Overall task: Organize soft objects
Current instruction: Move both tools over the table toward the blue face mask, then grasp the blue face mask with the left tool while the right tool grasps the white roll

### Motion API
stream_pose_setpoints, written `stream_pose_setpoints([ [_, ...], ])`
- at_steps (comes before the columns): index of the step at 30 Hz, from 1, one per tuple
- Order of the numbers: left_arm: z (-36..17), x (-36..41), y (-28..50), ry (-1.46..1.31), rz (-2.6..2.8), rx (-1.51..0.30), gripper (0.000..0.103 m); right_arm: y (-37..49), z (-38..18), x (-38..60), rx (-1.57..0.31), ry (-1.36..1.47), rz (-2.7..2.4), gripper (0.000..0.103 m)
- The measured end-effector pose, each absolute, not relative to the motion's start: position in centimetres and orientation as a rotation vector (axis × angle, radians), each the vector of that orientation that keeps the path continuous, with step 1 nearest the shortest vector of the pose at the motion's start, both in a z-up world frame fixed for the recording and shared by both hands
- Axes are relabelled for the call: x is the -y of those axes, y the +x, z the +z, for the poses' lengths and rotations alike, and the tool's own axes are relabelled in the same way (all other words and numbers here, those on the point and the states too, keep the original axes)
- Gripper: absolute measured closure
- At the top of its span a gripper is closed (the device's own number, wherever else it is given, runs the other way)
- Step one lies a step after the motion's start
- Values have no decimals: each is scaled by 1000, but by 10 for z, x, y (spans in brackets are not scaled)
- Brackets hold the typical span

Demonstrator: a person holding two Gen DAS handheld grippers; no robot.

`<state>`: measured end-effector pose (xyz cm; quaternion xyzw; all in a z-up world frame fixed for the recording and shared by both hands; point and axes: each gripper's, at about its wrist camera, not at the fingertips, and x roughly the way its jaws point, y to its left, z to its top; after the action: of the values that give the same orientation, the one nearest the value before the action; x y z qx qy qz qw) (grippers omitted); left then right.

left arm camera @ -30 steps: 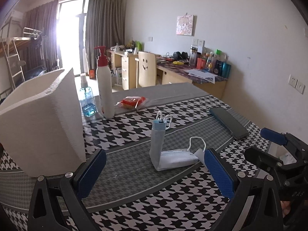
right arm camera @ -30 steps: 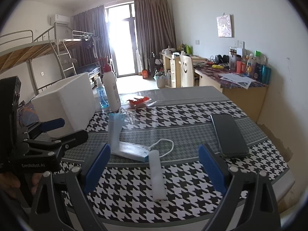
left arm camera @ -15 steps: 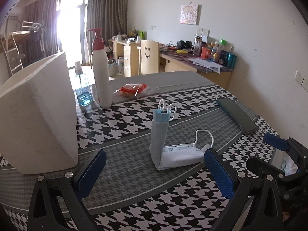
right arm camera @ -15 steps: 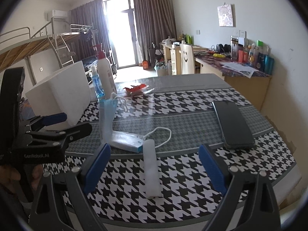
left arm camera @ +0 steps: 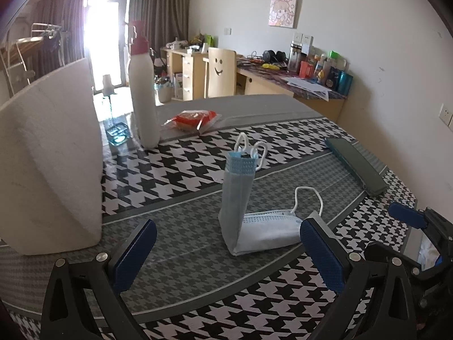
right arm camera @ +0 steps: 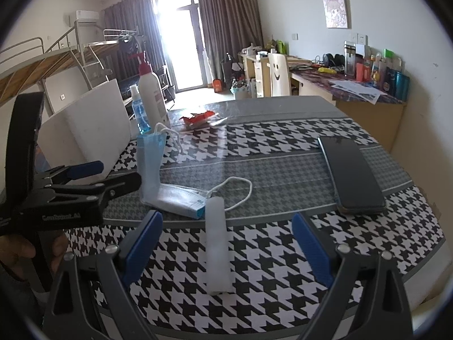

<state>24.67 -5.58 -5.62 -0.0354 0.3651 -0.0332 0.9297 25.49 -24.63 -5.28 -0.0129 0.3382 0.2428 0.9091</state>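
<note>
Both sets of jaws stand spread wide and hold nothing. The left gripper [left arm camera: 226, 250] hovers low over the black-and-white houndstooth worktop [left arm camera: 175, 175], and the folded pale blue pleated face mask with white ear loops [left arm camera: 243, 198] sits between its blue pads, a little ahead, apart from both. Half of the mask lies flat; the other half stands bent upright. The right gripper [right arm camera: 226, 243] frames the white rolled soft tube [right arm camera: 216, 243], which lies lengthwise on the worktop with its far end touching or just beside the mask's corner.

Judged from this, the organizing looks barely begun: neither soft thing is gripped, and both lie loose mid-worktop.

No open bin or tray shows. The large white foam-like block [left arm camera: 53, 170] stands at the left edge; whether it is a box cannot be told. Beyond stand a white pump bottle with a red top [left arm camera: 143, 96] and a small clear bottle of blue liquid [right arm camera: 140, 110]
</note>
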Motion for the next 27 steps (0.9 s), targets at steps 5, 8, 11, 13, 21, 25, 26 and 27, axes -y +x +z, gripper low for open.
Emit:
stream_pose_setpoints([
  [5, -62, 57, 252, -71, -77, -766, 14, 256, -58, 245, -712, -28, 511, 8],
  [8, -66, 56, 255, -71, -79, -781, 20, 256, -61, 244, -717, -31, 513, 8],
  [11, -69, 56, 258, -77, -85, -797, 27, 256, -63, 244, -725, -26, 518, 8],
  [13, -71, 57, 260, -72, -89, -803, 32, 255, -65, 244, -733, -25, 522, 8],
  [21, -78, 63, 267, -61, -88, -829, 46, 249, -76, 243, -752, -35, 535, 8],
  [25, -80, 65, 270, -56, -87, -835, 58, 244, -80, 244, -758, -47, 536, 8],
  [26, -81, 65, 271, -56, -85, -836, 59, 243, -81, 244, -758, -50, 537, 8],
  [27, -81, 65, 272, -51, -83, -836, 60, 241, -81, 244, -756, -55, 538, 8],
])
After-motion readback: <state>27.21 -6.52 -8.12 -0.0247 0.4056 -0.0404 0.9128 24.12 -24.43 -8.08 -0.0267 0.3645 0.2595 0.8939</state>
